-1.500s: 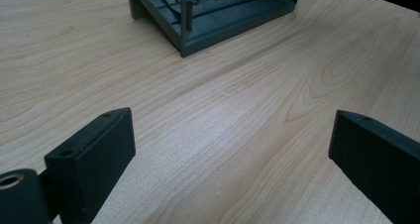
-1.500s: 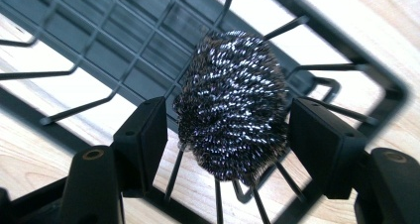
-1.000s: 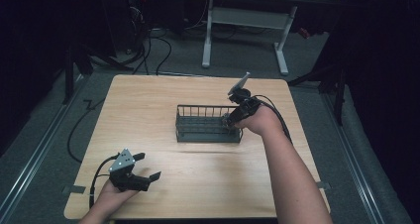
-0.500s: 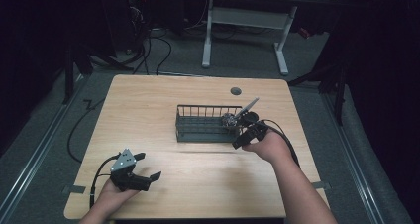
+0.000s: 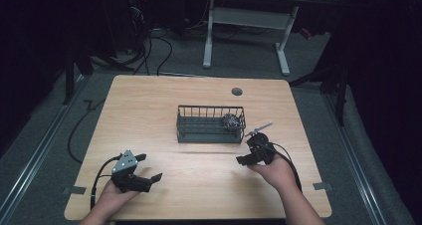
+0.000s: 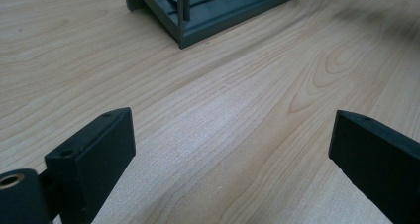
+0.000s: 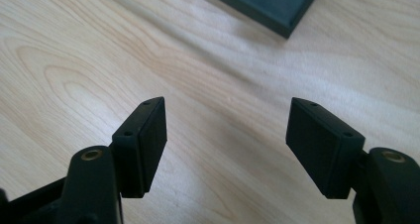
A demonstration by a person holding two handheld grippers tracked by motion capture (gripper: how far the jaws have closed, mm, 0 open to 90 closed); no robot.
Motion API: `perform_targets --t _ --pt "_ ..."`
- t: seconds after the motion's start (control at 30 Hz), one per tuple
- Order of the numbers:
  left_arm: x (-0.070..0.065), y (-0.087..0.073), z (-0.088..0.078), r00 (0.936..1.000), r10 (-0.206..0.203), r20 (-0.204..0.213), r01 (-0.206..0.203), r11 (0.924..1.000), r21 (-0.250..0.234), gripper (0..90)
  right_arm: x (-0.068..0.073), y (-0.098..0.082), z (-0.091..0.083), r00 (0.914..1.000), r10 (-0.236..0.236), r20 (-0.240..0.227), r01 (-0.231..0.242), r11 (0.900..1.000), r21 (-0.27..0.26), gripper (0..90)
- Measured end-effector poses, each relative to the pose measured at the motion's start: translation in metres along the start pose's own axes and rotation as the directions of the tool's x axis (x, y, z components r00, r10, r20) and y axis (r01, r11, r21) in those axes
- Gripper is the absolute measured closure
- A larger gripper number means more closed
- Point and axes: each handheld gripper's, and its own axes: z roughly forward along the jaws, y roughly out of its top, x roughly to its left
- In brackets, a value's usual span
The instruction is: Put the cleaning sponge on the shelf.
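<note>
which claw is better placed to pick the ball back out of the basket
Right. The right claw sits open just in front of the dark wire basket's right end, where the small speckled ball lies. The left claw, also open, rests near the wooden table's front-left area, much farther away.

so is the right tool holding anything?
No: in the right gripper view the right tool stands wide open over bare wooden table, nothing between its jaws.
</note>
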Motion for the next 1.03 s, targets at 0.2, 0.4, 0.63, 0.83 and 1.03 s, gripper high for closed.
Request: perform_targets --t 0.2,0.4,0.63,0.83,1.03 --pt "-0.001 0.000 0.001 1.0000 0.007 -0.002 -0.007 0.9999 0.010 4.8 0.010 -0.027 0.001 0.9995 -0.007 0.030 0.010 0.993 -0.119 32.3" --pt "-0.003 -0.001 0.003 0.9999 0.017 0.004 -0.017 0.9996 0.021 4.8 0.019 -0.054 0.005 0.9987 -0.036 0.036 0.044 0.968 -0.245 32.6" --pt "-0.006 0.000 0.005 0.9995 0.030 0.014 -0.030 0.9994 0.018 4.8 0.028 -0.086 0.013 0.9987 -0.009 0.051 0.029 0.917 -0.398 32.6" --pt "-0.006 0.001 0.005 0.9996 0.028 0.009 -0.028 0.9996 0.006 4.8 0.035 -0.102 0.016 0.9956 -0.040 0.084 0.073 0.896 -0.438 31.4" --pt "-0.006 0.001 0.004 0.9998 0.022 -0.002 -0.022 0.9998 0.005 4.8 0.032 -0.102 0.019 0.9973 -0.032 0.066 0.058 0.894 -0.444 30.5"
